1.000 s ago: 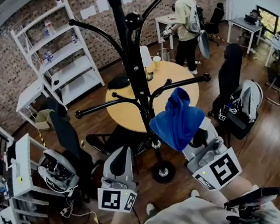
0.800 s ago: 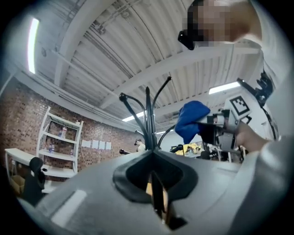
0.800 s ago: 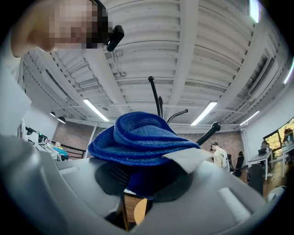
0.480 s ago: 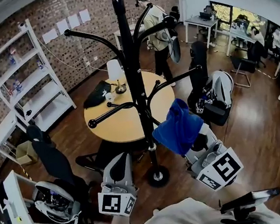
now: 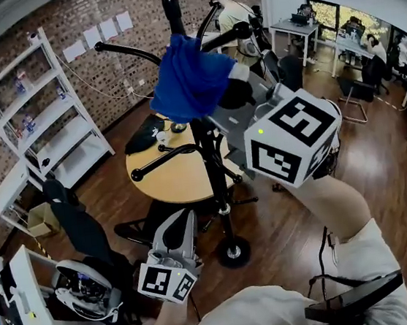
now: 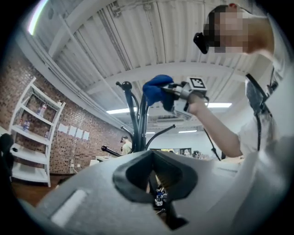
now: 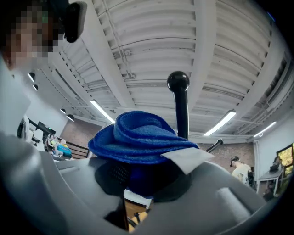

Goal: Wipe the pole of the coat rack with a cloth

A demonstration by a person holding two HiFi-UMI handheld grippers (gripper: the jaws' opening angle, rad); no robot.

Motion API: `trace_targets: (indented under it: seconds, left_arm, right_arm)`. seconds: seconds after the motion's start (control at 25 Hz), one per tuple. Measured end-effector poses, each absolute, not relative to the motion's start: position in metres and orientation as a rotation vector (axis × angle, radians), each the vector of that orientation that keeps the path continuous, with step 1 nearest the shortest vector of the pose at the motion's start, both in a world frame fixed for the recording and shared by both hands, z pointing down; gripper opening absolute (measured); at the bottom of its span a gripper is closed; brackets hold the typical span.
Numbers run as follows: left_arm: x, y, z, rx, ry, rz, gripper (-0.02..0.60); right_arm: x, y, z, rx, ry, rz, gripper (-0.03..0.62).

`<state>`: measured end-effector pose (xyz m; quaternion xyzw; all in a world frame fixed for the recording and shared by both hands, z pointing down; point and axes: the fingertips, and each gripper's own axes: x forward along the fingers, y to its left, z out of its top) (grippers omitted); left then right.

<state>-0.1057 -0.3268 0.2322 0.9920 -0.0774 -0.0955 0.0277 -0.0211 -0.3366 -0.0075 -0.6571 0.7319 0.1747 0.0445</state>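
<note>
Right gripper (image 5: 238, 93) was up high, clamped on the blue cloth (image 5: 189, 79) by the coat rack pole's (image 5: 211, 161) top; left gripper (image 5: 175, 226) hung low, jaws together, empty.

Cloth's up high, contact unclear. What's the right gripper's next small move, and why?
Probably ease the right gripper forward until the blue cloth presses the pole just under its knob; the cloth is clamped and level with the pole's top, contact unclear.
</note>
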Motion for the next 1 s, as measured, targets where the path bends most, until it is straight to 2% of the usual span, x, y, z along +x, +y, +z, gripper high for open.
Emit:
trace_targets:
  seconds: [0.28,0.52,0.68,0.88,1.0]
  left_arm:
    - [-0.119,-0.343,0.25,3.04,-0.324,-0.231,0.0]
    - [-0.123,-0.346,0.26,3.021,-0.326,-0.23,0.0]
    - [-0.116,-0.346,0.258,3.032,-0.305,-0.223,0.0]
    - [-0.113,-0.339,0.251,3.037,-0.305,-0.266,0.0]
    - [-0.117,-0.339,0.256,3.033,-0.313,-0.253,0.0]
  right_arm:
    - [0.01,-0.376,0.03,-2.137,2.234,0.447,0.097]
    - [0.011,-0.378,0.152,-2.291,2.235,0.161,0.097]
    - [0.009,-0.373,0.141,-2.246,2.234,0.195,0.098]
    - [-0.051,-0.276,0.099,-1.956,2.269,0.477,0.097]
    - [-0.088,-0.24,0.182,-1.926,2.405,0.325,0.096]
